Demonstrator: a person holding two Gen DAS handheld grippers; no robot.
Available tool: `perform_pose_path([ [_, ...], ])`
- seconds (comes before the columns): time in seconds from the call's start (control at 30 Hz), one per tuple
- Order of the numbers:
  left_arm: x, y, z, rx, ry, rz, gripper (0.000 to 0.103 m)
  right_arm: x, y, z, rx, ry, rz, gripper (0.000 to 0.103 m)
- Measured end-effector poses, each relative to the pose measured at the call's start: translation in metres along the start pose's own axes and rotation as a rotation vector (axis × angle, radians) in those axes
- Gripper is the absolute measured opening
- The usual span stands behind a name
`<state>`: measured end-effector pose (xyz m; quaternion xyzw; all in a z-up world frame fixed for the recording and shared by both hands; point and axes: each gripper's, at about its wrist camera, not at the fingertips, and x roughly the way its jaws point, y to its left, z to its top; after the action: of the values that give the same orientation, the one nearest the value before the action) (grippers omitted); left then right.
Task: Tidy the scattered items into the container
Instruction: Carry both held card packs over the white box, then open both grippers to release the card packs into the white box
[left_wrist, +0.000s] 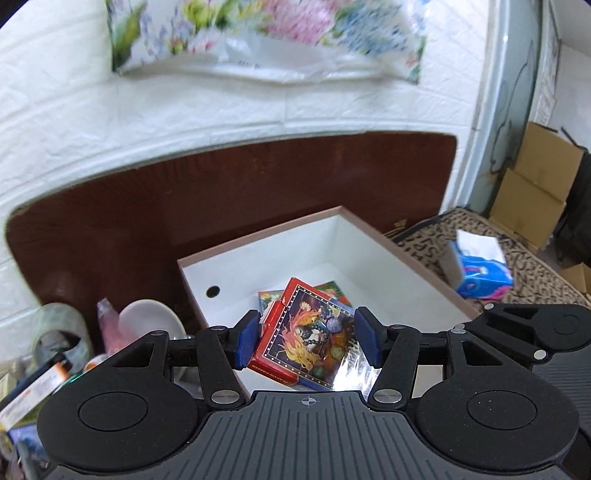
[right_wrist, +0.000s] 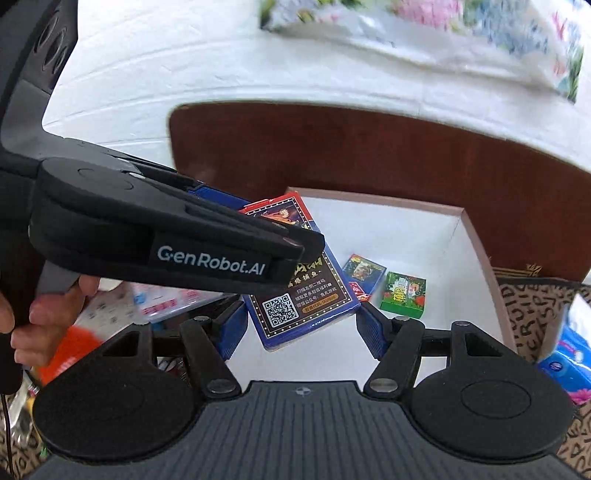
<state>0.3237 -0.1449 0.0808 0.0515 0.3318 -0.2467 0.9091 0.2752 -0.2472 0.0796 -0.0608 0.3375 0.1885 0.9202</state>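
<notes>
Hovering over the white container (left_wrist: 369, 236), the left gripper (left_wrist: 308, 338) clamps its fingers on the red card box (left_wrist: 310, 343), held above the opening for a clean drop. The right gripper (right_wrist: 303, 326) clamps the blue card box (right_wrist: 295, 291); two small packs (right_wrist: 384, 284) lie inside at one o'clock.

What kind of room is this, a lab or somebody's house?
Most likely a home, or a lived-in room used for recording. A dark wooden table stands against a white brick-pattern wall under a floral cloth, with stacked cardboard boxes in the corner and a tissue pack beside the table.
</notes>
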Motion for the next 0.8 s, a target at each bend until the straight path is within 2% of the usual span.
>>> perform_pose_path([
  [0.23, 0.066, 0.033, 0.014, -0.031, 0.038, 0.03, 0.057, 0.063, -0.018, 0.017, 0.081, 0.072, 0.018, 0.07],
  [0.47, 0.113, 0.054, 0.021, -0.036, 0.083, 0.057, 0.057, 0.114, -0.034, 0.027, 0.159, 0.131, 0.031, 0.07],
  [0.8, 0.145, 0.065, 0.018, -0.027, 0.106, 0.096, 0.056, 0.15, -0.041, 0.019, 0.195, 0.178, 0.033, 0.07],
])
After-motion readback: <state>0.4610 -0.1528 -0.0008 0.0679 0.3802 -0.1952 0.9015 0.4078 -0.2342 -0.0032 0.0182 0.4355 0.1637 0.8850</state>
